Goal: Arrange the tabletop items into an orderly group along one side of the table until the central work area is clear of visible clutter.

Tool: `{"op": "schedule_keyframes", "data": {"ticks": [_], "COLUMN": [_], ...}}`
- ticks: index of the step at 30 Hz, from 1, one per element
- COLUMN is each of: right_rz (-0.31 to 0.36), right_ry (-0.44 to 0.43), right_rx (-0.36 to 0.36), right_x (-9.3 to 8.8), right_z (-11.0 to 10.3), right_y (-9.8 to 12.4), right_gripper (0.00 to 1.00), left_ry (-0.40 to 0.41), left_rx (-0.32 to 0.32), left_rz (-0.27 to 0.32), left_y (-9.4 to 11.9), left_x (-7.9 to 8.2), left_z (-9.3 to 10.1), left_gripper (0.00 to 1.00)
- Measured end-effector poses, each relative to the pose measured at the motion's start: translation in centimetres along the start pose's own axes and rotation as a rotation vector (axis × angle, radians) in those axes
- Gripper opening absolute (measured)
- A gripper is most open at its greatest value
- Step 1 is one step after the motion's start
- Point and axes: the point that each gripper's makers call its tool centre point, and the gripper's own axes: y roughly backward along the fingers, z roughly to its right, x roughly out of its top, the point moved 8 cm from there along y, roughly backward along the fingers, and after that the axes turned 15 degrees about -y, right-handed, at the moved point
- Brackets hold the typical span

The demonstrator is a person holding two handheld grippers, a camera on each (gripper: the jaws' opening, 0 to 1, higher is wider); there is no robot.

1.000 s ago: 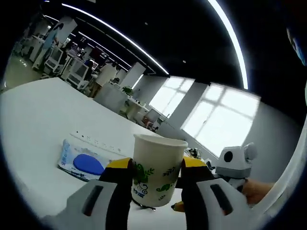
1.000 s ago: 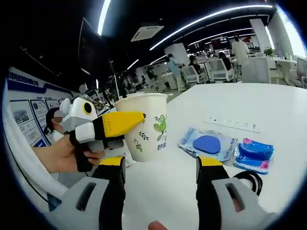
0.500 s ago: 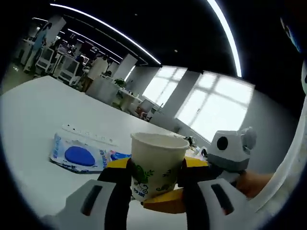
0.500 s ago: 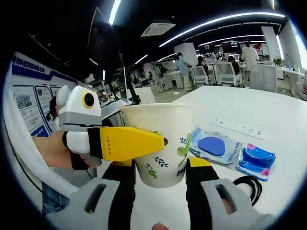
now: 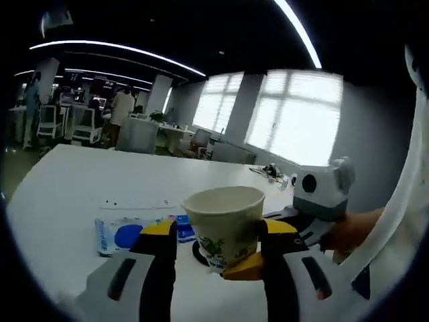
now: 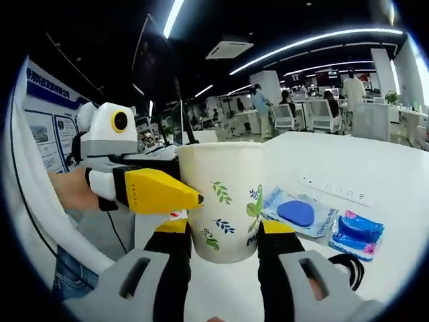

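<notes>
A white paper cup [image 6: 224,201] with green leaf prints hangs above the table between both grippers. My right gripper [image 6: 224,231] is shut on its lower half, one jaw pressed to each side. From the left, the left gripper's yellow finger [image 6: 157,191] lies along the cup's side. In the left gripper view the cup [image 5: 224,221] sits tilted between the jaws of my left gripper [image 5: 219,233], which stand a little wider than the cup, with a gap on the left side. The right gripper's yellow finger [image 5: 242,266] shows under the cup.
On the white table [image 6: 389,168] lie a wipes pack with a blue lid [image 6: 298,213], a blue packet [image 6: 358,228], a black cable [image 6: 348,263] and a white power strip [image 6: 332,189]. The pack [image 5: 127,235] and strip [image 5: 137,202] lie behind the cup. A person's hand [image 5: 348,231] holds the right gripper.
My right gripper has come around the cup and shut on it. My left gripper's jaws have spread slightly off the cup. Both views have swung.
</notes>
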Motion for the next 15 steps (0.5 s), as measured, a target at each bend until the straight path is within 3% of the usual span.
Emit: {"op": "schedule_keyframes", "data": {"ticks": [3, 6, 10, 14, 15], "right_rz": [-0.005, -0.013, -0.032, -0.028, -0.045], "right_ry": [-0.003, 0.014, 0.044, 0.068, 0.116], "right_rx": [-0.01, -0.01, -0.001, 0.013, 0.022], "right_x": [-0.3, -0.5, -0.7, -0.6, -0.6], "right_z": [0.3, 0.3, 0.0, -0.2, -0.3], "right_y": [0.1, 0.1, 0.1, 0.1, 0.1], "right_gripper": [0.37, 0.37, 0.37, 0.37, 0.38], "left_ry": [-0.117, -0.267, -0.282, -0.429, -0.462], "left_rx": [-0.048, -0.095, -0.272, -0.349, -0.318], "left_rz": [0.01, -0.039, -0.092, -0.211, -0.195], "left_y": [1.0, 1.4, 1.2, 0.6, 0.3], "left_x": [2.2, 3.7, 4.1, 3.0, 3.2], "left_z": [0.1, 0.5, 1.6, 2.0, 1.9], "left_gripper": [0.37, 0.38, 0.36, 0.1, 0.07]}}
